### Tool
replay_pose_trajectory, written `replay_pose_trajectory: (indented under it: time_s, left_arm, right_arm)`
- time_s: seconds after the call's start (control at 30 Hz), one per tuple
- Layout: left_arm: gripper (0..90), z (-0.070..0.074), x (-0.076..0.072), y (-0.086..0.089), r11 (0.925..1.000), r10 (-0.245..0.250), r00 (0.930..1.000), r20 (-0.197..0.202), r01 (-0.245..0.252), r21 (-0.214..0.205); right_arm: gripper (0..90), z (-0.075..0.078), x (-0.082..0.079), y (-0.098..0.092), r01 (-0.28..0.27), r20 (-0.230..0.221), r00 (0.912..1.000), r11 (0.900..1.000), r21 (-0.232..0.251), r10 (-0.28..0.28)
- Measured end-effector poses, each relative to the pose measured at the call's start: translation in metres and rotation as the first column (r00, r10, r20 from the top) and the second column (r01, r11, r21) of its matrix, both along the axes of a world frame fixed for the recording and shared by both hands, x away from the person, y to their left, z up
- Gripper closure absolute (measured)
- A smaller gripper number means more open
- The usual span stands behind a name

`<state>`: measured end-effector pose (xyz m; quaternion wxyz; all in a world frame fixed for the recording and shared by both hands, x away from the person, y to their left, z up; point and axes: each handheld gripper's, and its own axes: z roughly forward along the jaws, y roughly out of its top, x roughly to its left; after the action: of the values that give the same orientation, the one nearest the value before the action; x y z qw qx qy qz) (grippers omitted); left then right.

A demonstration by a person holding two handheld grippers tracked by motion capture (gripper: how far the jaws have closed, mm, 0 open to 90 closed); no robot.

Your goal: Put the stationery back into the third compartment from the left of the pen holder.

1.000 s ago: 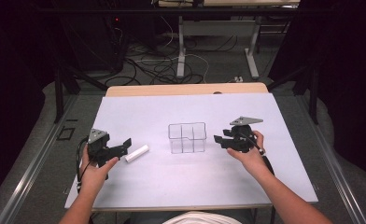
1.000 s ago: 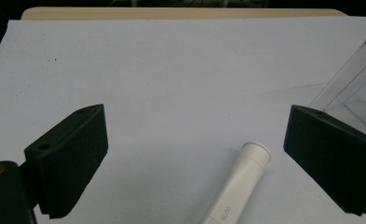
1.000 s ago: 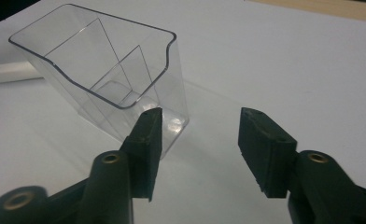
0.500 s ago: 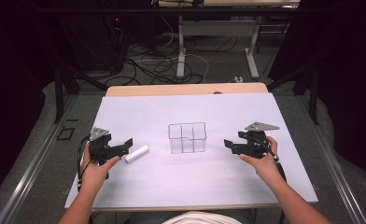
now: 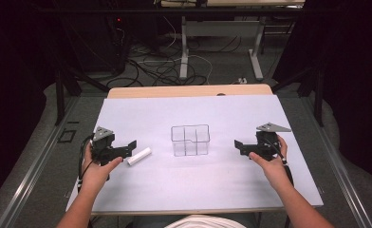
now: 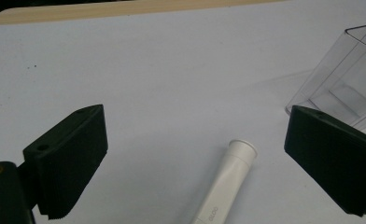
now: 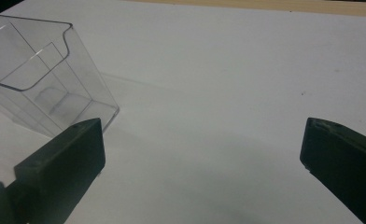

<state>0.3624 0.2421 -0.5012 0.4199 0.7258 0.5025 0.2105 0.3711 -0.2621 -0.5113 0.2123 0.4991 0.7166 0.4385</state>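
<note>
With both jaws spread and empty, centre the left gripper (image 5: 127, 146) over the white tube (image 5: 139, 156), probably capped, before clamping; the right gripper (image 5: 241, 145), jaws just opened, waits beside the clear bin (image 5: 190, 140)

White tube (image 5: 139, 156), clear box (image 5: 190, 140)

White tube (image 5: 139, 156) flat on table, cap perhaps missing.

High view overhead, facing forward-down; tool views low, close; share clear box (image 5: 190, 140).
</note>
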Motion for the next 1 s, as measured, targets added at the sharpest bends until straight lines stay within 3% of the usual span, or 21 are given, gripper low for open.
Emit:
replay_pose_trajectory:
  time_s: [0.17, 0.47, 0.67, 0.73, 0.87, 1.0]
  left_arm:
    - [7.1, 0.006, 0.006, -0.006, 0.9992, -0.020, 0.9998, -0.002, 0.020, 0.034]
    - [15.9, 0.009, 0.015, -0.014, 0.9903, -0.082, 0.9939, -0.073, 0.090, 0.106]
    - [21.0, 0.009, 0.022, -0.022, 0.9727, -0.153, 0.9782, -0.141, 0.174, 0.154]
    - [22.5, 0.010, 0.024, -0.026, 0.9629, -0.174, 0.9694, -0.173, 0.204, 0.176]
    - [25.5, 0.009, 0.028, -0.032, 0.9498, -0.197, 0.9615, -0.192, 0.236, 0.206]
    - [27.1, 0.008, 0.032, -0.038, 0.9383, -0.214, 0.9589, -0.186, 0.255, 0.234]
  right_arm:
    - [0.0, -0.002, -0.001, -0.002, -0.010, -0.003, 0.9999, 0.9997, -0.024, 0.010]
    - [0.0, -0.006, -0.001, -0.002, -0.024, -0.018, 0.9996, 0.9987, -0.044, 0.023]
    - [0.0, -0.009, -0.002, -0.001, -0.044, -0.023, 0.9988, 0.9961, -0.077, 0.042]
    - [0.0, -0.011, -0.003, 0.000, -0.053, -0.024, 0.9984, 0.9945, -0.091, 0.051]
    - [0.0, -0.013, -0.003, 0.003, -0.057, -0.015, 0.9983, 0.9941, -0.093, 0.056]
    - [0.0, -0.015, -0.004, 0.006, -0.078, -0.009, 0.9969, 0.9913, -0.106, 0.078]
